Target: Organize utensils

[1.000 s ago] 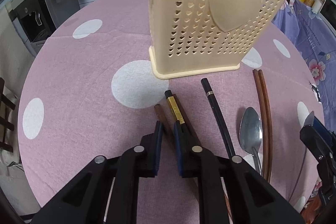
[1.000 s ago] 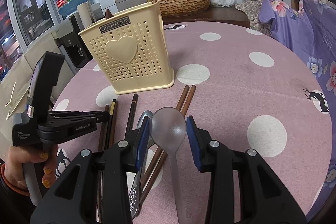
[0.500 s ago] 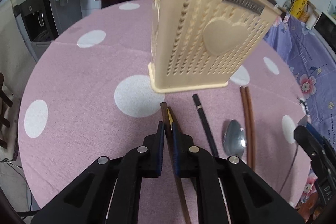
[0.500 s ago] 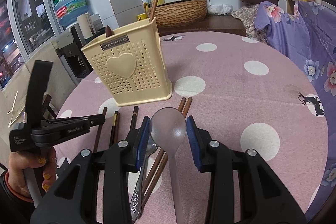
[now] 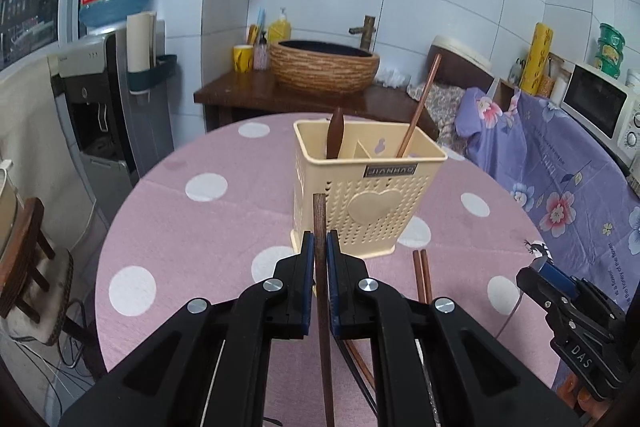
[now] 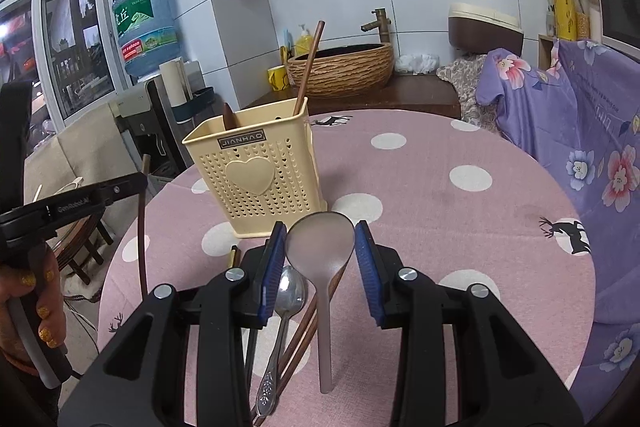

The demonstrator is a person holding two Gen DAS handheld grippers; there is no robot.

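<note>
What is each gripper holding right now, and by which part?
The left gripper clamps a dark brown chopstick just below its upper end. The right gripper holds a translucent spoon by the sides of its bowl.

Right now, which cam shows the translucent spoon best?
Right wrist: the translucent spoon fills the centre, bowl between the right gripper's pads, handle running toward the lens. Left wrist shows only that gripper's side at the frame edge, no spoon visible.
</note>
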